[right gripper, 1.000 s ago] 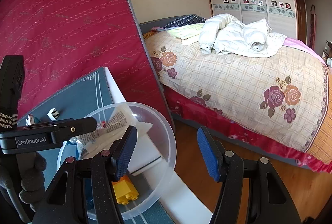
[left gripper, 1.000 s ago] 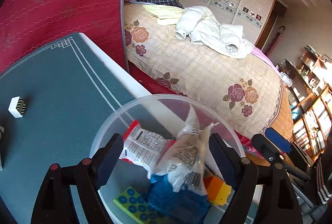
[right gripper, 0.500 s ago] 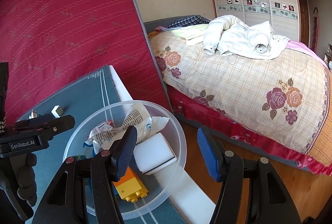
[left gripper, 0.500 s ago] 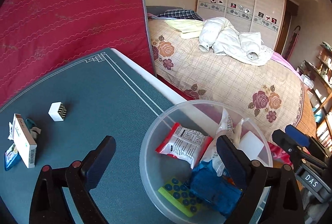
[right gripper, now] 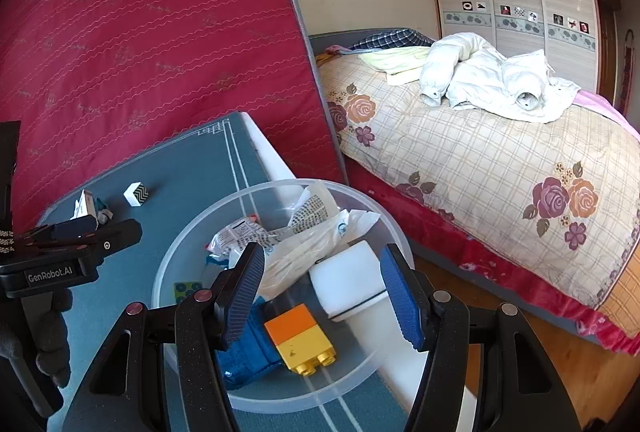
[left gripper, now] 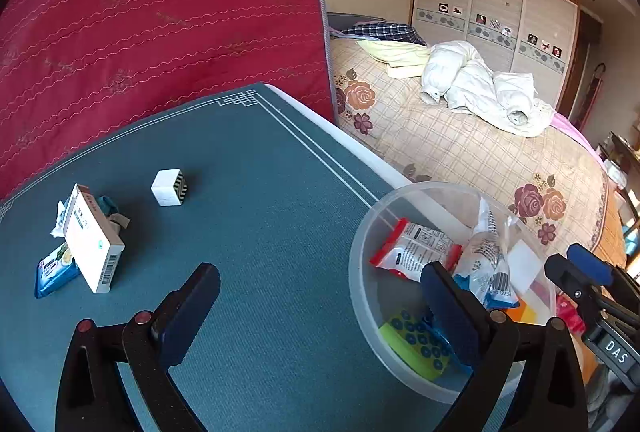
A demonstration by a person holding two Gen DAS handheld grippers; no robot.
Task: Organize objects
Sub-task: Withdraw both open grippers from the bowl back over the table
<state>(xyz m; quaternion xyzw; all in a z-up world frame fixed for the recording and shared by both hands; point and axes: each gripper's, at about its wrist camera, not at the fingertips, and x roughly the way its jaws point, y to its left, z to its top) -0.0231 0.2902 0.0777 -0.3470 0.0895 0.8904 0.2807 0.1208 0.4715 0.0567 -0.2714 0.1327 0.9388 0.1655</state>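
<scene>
Moved: left claw (left gripper: 316,312) has swung off the clear bowl (left gripper: 362,232) toward the tabletop's middle; its jaws have just been opening, now wide apart w/ nothing between them.
Bowl: at tabletop's right edge, near the front corner.
Bowl contents: red-and-white packet (left gripper: 416,246), clear plastic bag (right gripper: 316,236), white block (right gripper: 348,280), orange-yellow brick (right gripper: 302,338), blue item (right gripper: 244,352), green dotted card (left gripper: 412,340).
Right claw (right gripper: 322,298): over the bowl, jaws partly apart, gripping nothing.
Loose on tabletop (left gripper: 260,171): white cube w/ zigzag side (left gripper: 169,187) mid-tabletop; white box w/ barcode (left gripper: 94,244) near left edge, leaning; blue pack (left gripper: 54,266) just beside it.
Beyond right edge: bed (right gripper: 480,151) w/ white jacket (right gripper: 492,79).
</scene>
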